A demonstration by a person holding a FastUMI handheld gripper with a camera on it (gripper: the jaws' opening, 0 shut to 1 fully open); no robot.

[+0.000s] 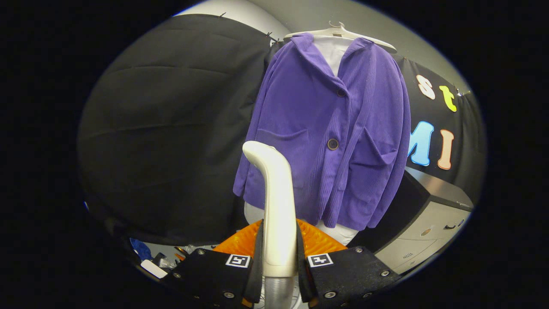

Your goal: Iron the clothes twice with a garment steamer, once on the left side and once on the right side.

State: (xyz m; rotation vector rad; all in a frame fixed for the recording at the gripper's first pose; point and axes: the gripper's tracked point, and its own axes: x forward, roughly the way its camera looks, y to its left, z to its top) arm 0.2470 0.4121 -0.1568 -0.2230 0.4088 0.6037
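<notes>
The jaws of the gripper (pixel 279 253) are closed on the handle of the garment steamer (pixel 274 206), which stands upright between them, its curved head reaching toward the purple jacket (pixel 326 133) hanging just beyond on a white hanger (pixel 341 32). To do the pass well, I would keep the head facing the cloth and draw it evenly along one front panel, then the other. A grey cabinet (pixel 433 223) stands beside the jacket; black cloth walls the booth.
</notes>
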